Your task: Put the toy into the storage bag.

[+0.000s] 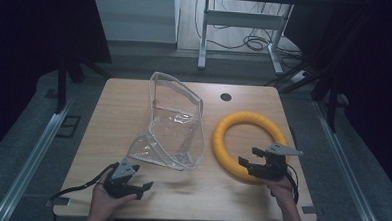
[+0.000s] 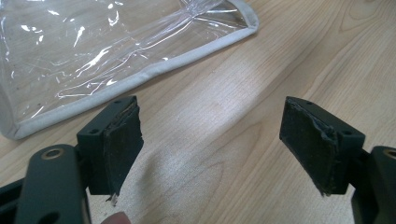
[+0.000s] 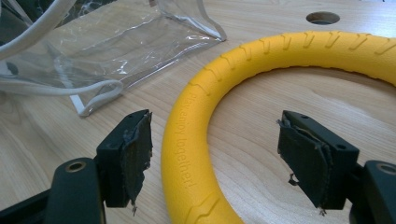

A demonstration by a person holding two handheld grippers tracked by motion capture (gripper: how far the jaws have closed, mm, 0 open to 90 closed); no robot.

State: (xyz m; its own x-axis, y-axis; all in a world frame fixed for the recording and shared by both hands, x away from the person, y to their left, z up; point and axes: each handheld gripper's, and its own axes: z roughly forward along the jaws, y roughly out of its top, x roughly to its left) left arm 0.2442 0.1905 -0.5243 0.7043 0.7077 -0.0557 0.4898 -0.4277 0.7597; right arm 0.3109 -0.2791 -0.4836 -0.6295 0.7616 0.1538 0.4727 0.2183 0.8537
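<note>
A: Where is the yellow ring (image 1: 249,143) lying, and is anything gripping it?

B: It is lying flat on the right half of the desk (image 1: 108,136), untouched. The right claw (image 3: 219,154) is hovering wide open over the ring's near arc, one jaw outside the ring and the other over the wood inside it, gripping nothing.

A: So nothing seems done?

B: Judging from this, the ring is waiting to be lifted. The clear plastic bag (image 1: 176,122) is standing propped open just left of it, apart from it. The left claw (image 1: 133,185) is also gaping open and empty, low near the bag's white-trimmed edge (image 2: 140,77).

A: How much room is there?

B: The ring's far right side is sitting close to the desk's right edge. Bare wood is stretching along the front, and a small cable hole (image 1: 226,97) is sitting behind the ring.
</note>
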